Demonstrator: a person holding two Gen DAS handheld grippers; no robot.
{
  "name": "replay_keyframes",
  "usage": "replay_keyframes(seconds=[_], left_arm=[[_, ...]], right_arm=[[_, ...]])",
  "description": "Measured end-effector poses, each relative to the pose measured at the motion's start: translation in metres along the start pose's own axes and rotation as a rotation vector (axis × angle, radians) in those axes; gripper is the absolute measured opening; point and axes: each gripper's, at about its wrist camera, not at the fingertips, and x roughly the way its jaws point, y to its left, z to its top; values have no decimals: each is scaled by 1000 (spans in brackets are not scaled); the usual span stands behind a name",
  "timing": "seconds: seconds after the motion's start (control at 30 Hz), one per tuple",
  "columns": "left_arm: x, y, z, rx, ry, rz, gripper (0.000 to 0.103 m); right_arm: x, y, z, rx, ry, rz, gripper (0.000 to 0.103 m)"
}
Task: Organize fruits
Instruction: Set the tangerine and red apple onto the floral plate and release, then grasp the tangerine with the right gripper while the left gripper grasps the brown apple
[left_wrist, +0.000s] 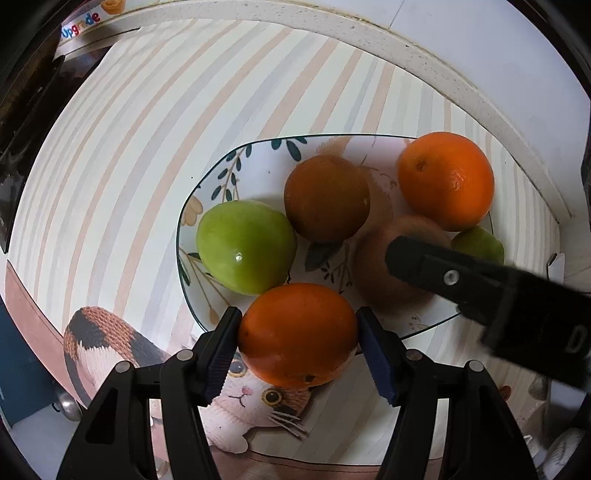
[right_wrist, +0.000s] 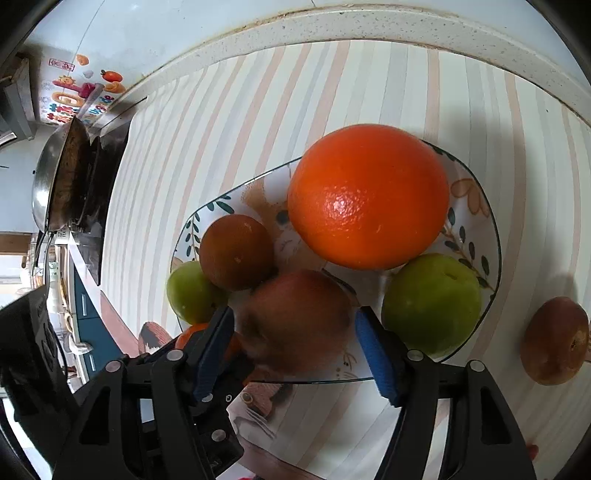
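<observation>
A patterned plate (left_wrist: 258, 177) holds a green apple (left_wrist: 245, 246), a brown round fruit (left_wrist: 327, 197), an orange (left_wrist: 445, 180), a second green fruit (left_wrist: 478, 243) and a blurred reddish-brown fruit (left_wrist: 373, 266). My left gripper (left_wrist: 298, 338) is shut on a second orange (left_wrist: 298, 334) at the plate's near rim. My right gripper (right_wrist: 295, 325) has its blue pads on either side of the blurred reddish fruit (right_wrist: 297, 319) over the plate (right_wrist: 491, 236); contact is unclear. The large orange (right_wrist: 369, 195) lies beyond it.
A brown fruit (right_wrist: 556, 341) lies on the striped cat-print mat (right_wrist: 258, 129) right of the plate. A metal pan (right_wrist: 59, 184) on a stove stands far left. The speckled counter edge (right_wrist: 332, 26) runs along the back wall.
</observation>
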Motion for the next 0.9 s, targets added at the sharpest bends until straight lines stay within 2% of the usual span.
replay_keyframes(seconds=[0.13,0.27,0.33,0.67,0.9], left_arm=[[-10,-1,4,0,-13,-12,62],[-29,3,1,8,-40,-5,77],[-39,6,-1,5,-48,-9,84],[-73,29,-16,-37,-108,16,85],[-97,27,-34,-41,-151,28,85]], right_arm=[[-11,-1,3,-5,-9,-10,80],[-23,-2,2,-21,-8,-18,90],[-31,-1,-1,-44,-23,-52,94],[-74,-1,-25,-156,-106,-169,95],[-101,7,-55,-200,-156,-190,95]])
